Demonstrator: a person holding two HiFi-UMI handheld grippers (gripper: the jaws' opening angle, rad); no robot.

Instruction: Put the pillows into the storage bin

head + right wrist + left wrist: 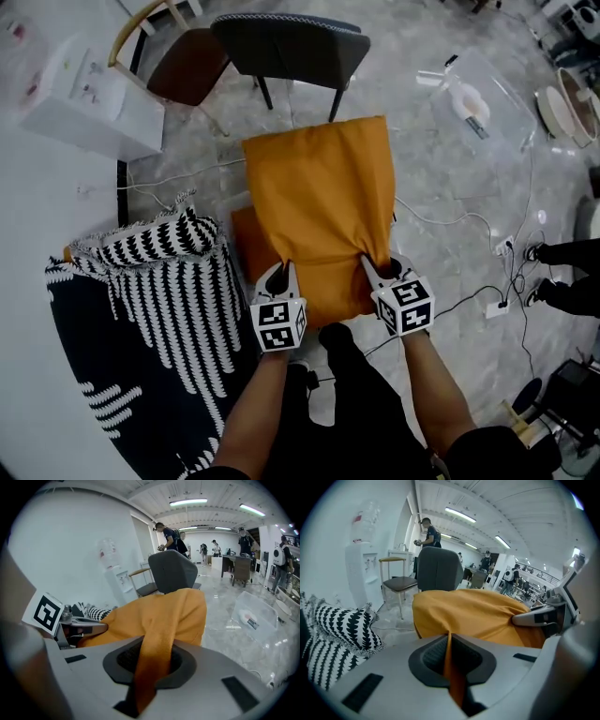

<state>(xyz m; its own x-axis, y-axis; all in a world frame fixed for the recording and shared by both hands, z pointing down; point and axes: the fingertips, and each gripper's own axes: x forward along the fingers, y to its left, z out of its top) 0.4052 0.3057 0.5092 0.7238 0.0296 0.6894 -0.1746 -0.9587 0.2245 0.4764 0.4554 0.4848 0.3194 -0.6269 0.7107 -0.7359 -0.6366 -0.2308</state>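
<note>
A large orange pillow [319, 197] hangs over the floor, pinched at its two near corners. My left gripper [278, 273] is shut on the near left corner, and a thin fold of orange cloth [449, 656] runs between its jaws. My right gripper [380, 270] is shut on the near right corner, with a thicker fold [152, 663] caught in its jaws. A second orange pillow [246, 240] lies on the floor partly beneath the first. Black-and-white patterned pillows [164, 246] are heaped to the left. A clear plastic storage bin [480, 94] stands on the floor at the far right.
A grey chair [291, 45] and a brown wooden chair [187, 64] stand just beyond the pillow. A white water dispenser [89, 94] is at the far left. Cables and a power strip [497, 307] cross the floor to the right, near a person's shoes [548, 253].
</note>
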